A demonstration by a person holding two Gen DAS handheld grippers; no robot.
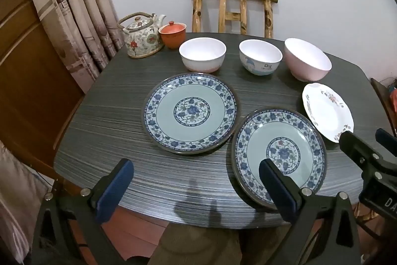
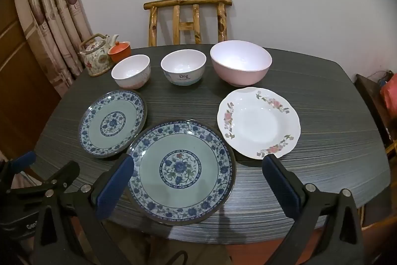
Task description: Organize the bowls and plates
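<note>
Right wrist view: the right gripper (image 2: 197,185) hangs with jaws spread wide and empty above the table (image 2: 322,165) edge, the left gripper (image 1: 196,186) likewise wide and empty. Nearest, between the right fingers, lies one blue floral plate (image 2: 181,171); a second blue floral plate (image 2: 113,122) sits at 10 o'clock, a white rose-print plate (image 2: 259,122) at 2 o'clock. Plates: three, none stacked. Beyond, at 12 o'clock, three bowls stand apart in a row: white bowl (image 2: 131,71), "Dog" bowl (image 2: 183,70), pink bowl (image 2: 240,62). Farthest: floral teapot (image 2: 95,55), orange lidded cup (image 2: 119,51), wooden chair (image 2: 188,21).
</note>
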